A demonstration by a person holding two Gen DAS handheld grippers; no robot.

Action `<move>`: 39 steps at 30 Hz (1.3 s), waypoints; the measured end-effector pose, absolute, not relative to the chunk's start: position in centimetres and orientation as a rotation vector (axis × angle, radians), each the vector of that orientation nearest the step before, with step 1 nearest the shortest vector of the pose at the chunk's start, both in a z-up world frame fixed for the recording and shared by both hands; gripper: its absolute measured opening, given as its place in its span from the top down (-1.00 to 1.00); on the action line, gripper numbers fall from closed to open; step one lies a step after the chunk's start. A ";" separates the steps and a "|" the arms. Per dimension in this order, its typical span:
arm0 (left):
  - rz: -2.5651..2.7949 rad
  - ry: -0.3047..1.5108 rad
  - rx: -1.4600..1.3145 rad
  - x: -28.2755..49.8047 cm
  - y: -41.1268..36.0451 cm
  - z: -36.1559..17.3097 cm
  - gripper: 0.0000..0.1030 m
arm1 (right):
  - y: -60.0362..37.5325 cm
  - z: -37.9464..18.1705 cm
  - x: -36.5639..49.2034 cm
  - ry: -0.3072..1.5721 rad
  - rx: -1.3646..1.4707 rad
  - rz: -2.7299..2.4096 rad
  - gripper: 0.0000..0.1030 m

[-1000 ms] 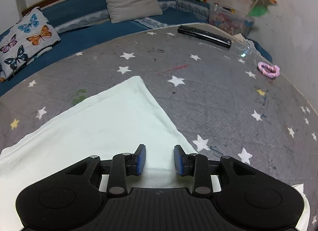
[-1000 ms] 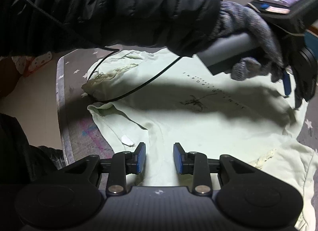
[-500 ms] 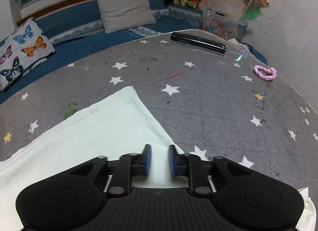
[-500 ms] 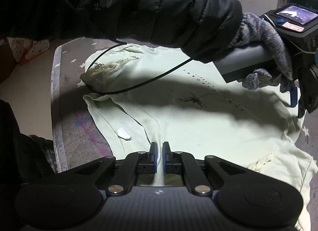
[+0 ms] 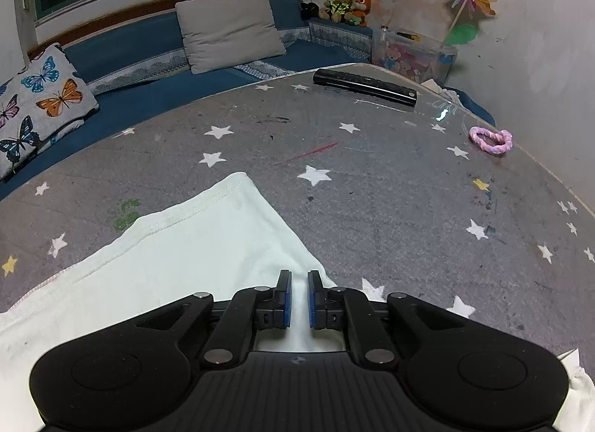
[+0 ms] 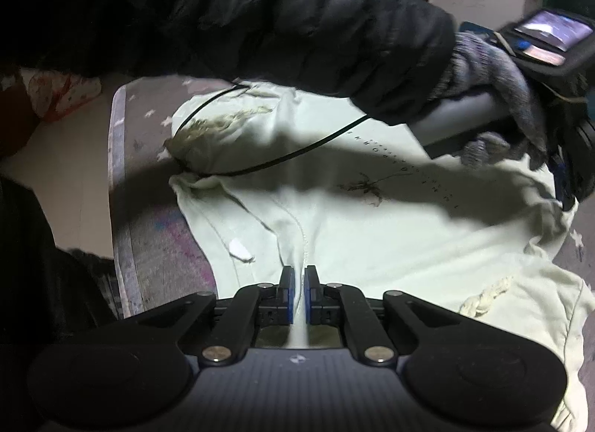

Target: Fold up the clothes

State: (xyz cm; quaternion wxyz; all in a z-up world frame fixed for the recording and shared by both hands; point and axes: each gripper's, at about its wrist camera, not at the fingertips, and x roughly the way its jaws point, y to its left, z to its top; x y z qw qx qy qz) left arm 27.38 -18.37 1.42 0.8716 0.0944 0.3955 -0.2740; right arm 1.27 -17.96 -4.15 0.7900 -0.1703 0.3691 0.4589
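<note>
A: Where's the garment?

B: A pale green T-shirt (image 6: 390, 231) lies spread on the grey star-print mat (image 5: 390, 186), chest print up. Its length runs from the right gripper (image 6: 296, 292) across to the left gripper (image 5: 299, 292), so each tool sits at one end of it

A: And the tools themselves?

B: The right gripper's jaws are nearly together, with a ridge of cloth near the collar pinched between them. The left gripper's jaws leave a slightly wider slot and have the shirt's edge by the hem corner (image 5: 238, 181) between them; I judge both are gripping

A: Which hand is nearer the loose part?

B: The gloved hand (image 6: 494, 97) on the left tool reaches across over the shirt; the bunched sleeve (image 6: 215, 131) lies well away from both

A: Any writing?

B: A curved line of small capitals above a dark motif (image 6: 366, 188), too blurred to read. No brand legible
</note>
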 end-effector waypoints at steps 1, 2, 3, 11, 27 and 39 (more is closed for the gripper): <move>-0.573 0.824 0.187 27.3 -18.2 1.5 0.81 | -18.3 -3.9 1.5 0.799 -0.344 0.977 0.81; -0.572 0.823 0.178 27.3 -17.9 1.5 0.81 | -18.9 -3.5 1.8 0.786 -0.325 0.951 0.74; -0.571 0.820 0.170 27.2 -17.7 1.6 0.81 | -19.6 -3.2 2.2 0.774 -0.306 0.925 0.73; -0.584 0.815 0.192 24.2 -15.4 2.4 0.80 | -27.5 -2.2 6.6 0.707 -0.151 0.487 0.40; -0.727 0.826 0.264 10.1 -13.3 1.8 0.68 | -31.8 -3.8 5.2 0.825 -0.088 0.275 0.93; -0.616 0.780 0.149 1.9 -8.8 2.4 -0.62 | -31.8 -5.3 5.3 0.822 -0.042 0.251 0.68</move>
